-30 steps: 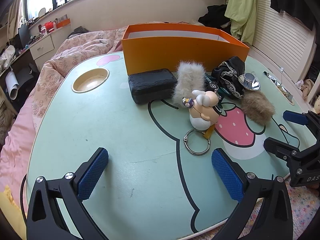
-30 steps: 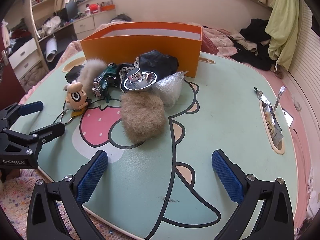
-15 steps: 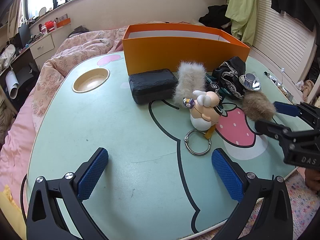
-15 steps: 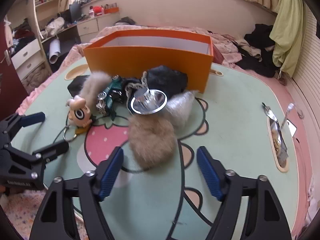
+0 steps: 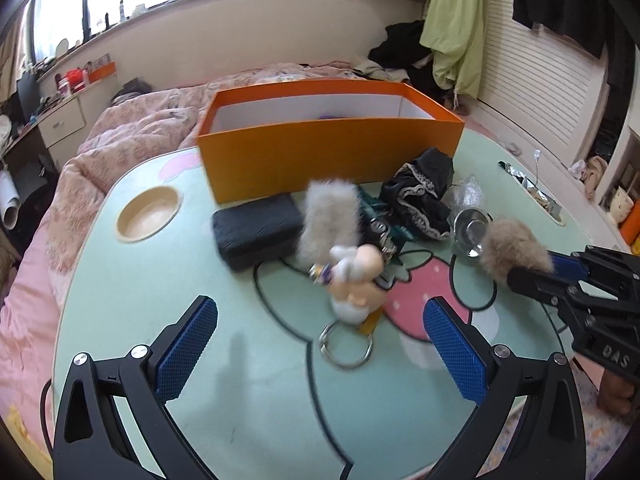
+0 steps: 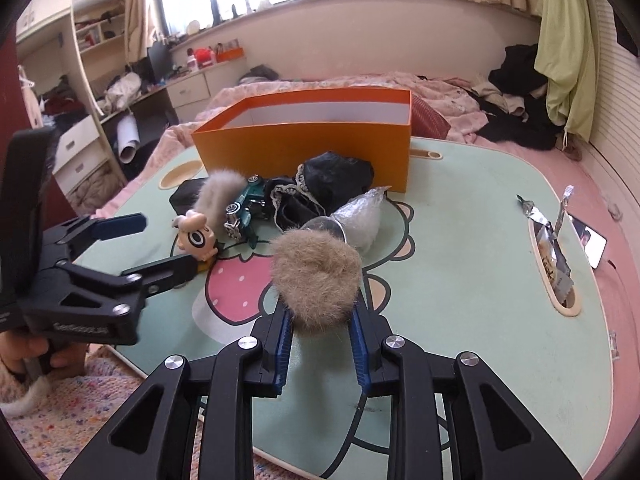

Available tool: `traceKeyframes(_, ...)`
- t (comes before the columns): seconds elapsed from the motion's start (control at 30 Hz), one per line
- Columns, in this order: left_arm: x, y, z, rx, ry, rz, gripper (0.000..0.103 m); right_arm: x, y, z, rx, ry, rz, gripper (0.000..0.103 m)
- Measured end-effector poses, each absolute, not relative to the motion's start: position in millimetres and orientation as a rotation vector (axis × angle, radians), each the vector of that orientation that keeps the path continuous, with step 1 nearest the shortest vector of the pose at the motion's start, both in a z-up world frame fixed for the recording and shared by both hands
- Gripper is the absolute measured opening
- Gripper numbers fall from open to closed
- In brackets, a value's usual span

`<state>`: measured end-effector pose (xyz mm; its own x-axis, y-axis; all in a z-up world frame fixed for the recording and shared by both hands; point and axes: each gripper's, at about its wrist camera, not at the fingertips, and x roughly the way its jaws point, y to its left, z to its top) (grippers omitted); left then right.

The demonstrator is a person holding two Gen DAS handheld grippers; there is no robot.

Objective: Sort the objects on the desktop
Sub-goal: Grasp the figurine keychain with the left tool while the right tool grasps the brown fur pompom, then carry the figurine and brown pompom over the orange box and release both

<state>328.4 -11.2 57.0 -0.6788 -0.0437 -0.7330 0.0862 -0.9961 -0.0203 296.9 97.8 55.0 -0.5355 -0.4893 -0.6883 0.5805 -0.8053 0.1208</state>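
Observation:
My right gripper (image 6: 319, 312) is shut on a brown fur pompom (image 6: 316, 276), its jaws closing in with the pads pressing both sides. It holds the pompom just above the green table (image 6: 460, 280). In the left wrist view the right gripper (image 5: 536, 268) and the pompom (image 5: 514, 246) are at the right edge. My left gripper (image 5: 320, 306) is open and empty, just short of a toy figure keychain (image 5: 356, 280) and its ring (image 5: 346, 346). An orange box (image 5: 320, 152) stands open at the back. In front of it lie a black case (image 5: 258, 232), a grey fur pompom (image 5: 328, 216), a green toy car (image 6: 244, 208), a black lace cloth (image 5: 420, 196) and a metal cup (image 5: 470, 228).
A crumpled clear plastic bag (image 6: 360, 216) lies beside the cup. A round recess (image 5: 148, 214) is sunk in the table's left side. A slot (image 6: 556, 256) on the right holds wrappers, with a phone (image 6: 590, 240) beyond it. A pink bed lies behind and a speckled rug below the near edge.
My right gripper went from wide open to shut on the brown pompom and raised it off the table. My left gripper stayed open and shifted slightly up and forward.

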Motion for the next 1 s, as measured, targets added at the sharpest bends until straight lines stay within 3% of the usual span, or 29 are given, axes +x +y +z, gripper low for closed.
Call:
traceKeyframes(0.03, 322.1, -9.6, 54.9, 1.241, 0.074, -2.811, 0.094, 296.2, 98.1, 55.2, 0.987, 0.161, -2.313, 0.025)
traceKeyframes(0.1, 313.6, -8.9, 49.2, 1.286, 0.069, -2.786, 0.066, 295.3, 99.4, 55.8, 0.985, 0.154, -2.316, 0.025)
traceKeyframes(0.2, 317.3, -11.4, 47.1, 1.283, 0.092, -2.807, 0.036, 294.3, 103.0, 57.4, 0.979, 0.133, -2.323, 0.025)
traceKeyframes(0.57, 353.6, -26.3, 84.2, 1.138, 0.172, -2.915, 0.036, 287.1, 101.3, 73.4, 0.925, 0.134, -2.351, 0.025)
traceKeyframes(1.0, 294.3, -52.3, 133.2, 1.029, 0.146, -2.921, 0.036, 237.9, 65.6, 133.7, 0.731, 0.262, -2.445, 0.025)
